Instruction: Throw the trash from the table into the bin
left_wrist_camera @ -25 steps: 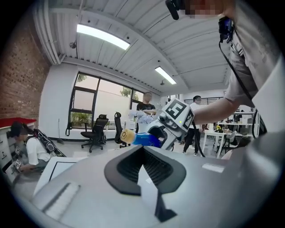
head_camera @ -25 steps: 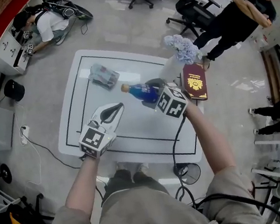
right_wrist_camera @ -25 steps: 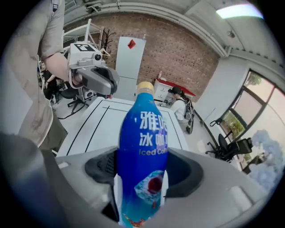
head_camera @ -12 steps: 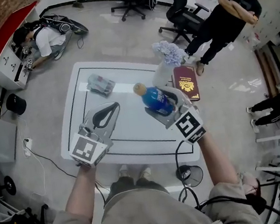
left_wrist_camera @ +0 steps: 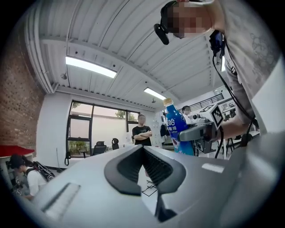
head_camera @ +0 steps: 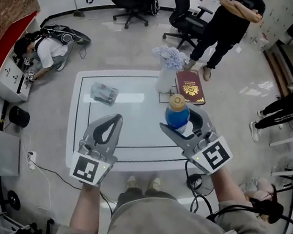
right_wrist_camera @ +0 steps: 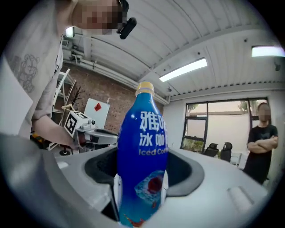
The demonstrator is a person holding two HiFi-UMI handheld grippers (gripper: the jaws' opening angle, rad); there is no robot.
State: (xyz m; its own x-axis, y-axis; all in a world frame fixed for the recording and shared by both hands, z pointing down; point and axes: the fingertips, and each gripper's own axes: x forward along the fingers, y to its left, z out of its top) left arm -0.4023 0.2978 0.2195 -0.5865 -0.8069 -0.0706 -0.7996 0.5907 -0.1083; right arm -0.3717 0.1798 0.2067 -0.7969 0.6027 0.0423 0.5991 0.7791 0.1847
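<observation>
The right tongs (head_camera: 185,122) are clenched on a blue plastic bottle with a yellowish cap (head_camera: 177,116). The bottle stands upright in the air, over the near edge of the white desk with a black line around it (head_camera: 79,90). In the right gripper view the pads squeeze only the lower part of the bottle (right_wrist_camera: 142,147), and most of it sticks up above them. I think this is the big worry: the bottle is tall, so a fast swing or a tilt could make it lean over and slip out onto the floor.

The left tongs (head_camera: 115,118) are closed with nothing inside, and they hang in the air beside the right ones. If both move close together, they could bump and knock the bottle loose.

Farther out on the desk lies a crumpled clear plastic wrapper (head_camera: 103,92). It looks like trash not yet picked up, so it could be forgotten. A clear vase of pale flowers (head_camera: 167,65) and a dark red book (head_camera: 191,87) sit just behind the bottle; a wide swing might tip the vase.

I cannot tell for sure where the bin is.
</observation>
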